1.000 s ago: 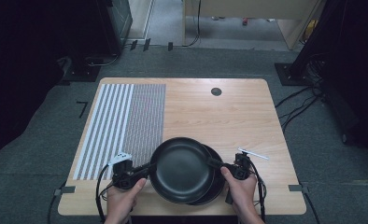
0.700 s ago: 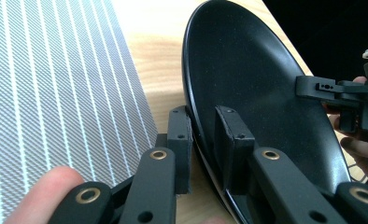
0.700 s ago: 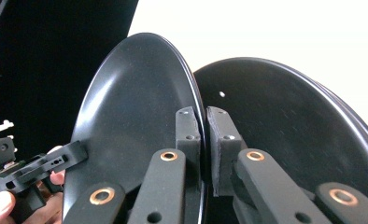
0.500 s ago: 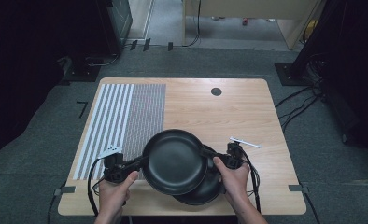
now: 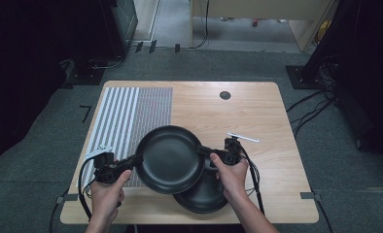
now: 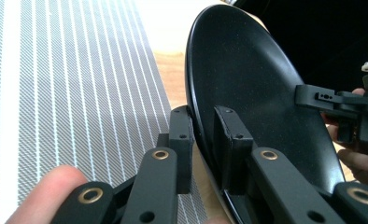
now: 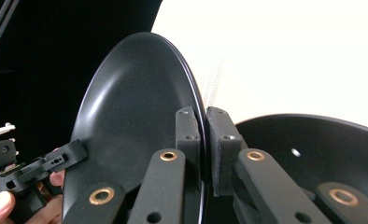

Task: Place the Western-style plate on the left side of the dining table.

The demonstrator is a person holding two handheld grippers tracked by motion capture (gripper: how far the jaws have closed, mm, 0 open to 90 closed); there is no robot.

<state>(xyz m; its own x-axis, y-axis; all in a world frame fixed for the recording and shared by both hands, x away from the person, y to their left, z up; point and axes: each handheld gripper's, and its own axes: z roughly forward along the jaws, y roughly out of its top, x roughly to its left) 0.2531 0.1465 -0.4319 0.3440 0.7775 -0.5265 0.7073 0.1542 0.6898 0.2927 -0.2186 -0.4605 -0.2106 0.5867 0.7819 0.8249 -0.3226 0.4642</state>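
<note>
My left gripper (image 6: 201,140) has its jaws narrowed on the near-left rim of the upper black plate (image 5: 170,158), one pad under the rim and one on the inner face. My right gripper (image 7: 204,149) pinches the opposite rim of the same plate just as tightly. Between the two the plate hangs level, clear of the table, and partly covers the lower black plate (image 5: 204,194), which lies flat near the front edge under my right hand (image 5: 232,175).

I judge this to be the lifting-off step: the top plate is up from the one beneath and is being carried toward the left and away from me. The next move calls for keeping both grips even so the plate does not tip, taking it sideways until it clears the lower plate, then setting it down flat before either pair of jaws opens.

The wooden table (image 5: 257,111) carries a striped mat (image 5: 126,111) on its left half, and the held plate's left edge overlaps it. A thin white stick-like thing (image 5: 243,138) lies just beyond my right gripper, and a small dark round inset (image 5: 224,95) sits near the far edge. Around the table lie grey carpet, trailing cables (image 5: 306,104) and dark equipment.
</note>
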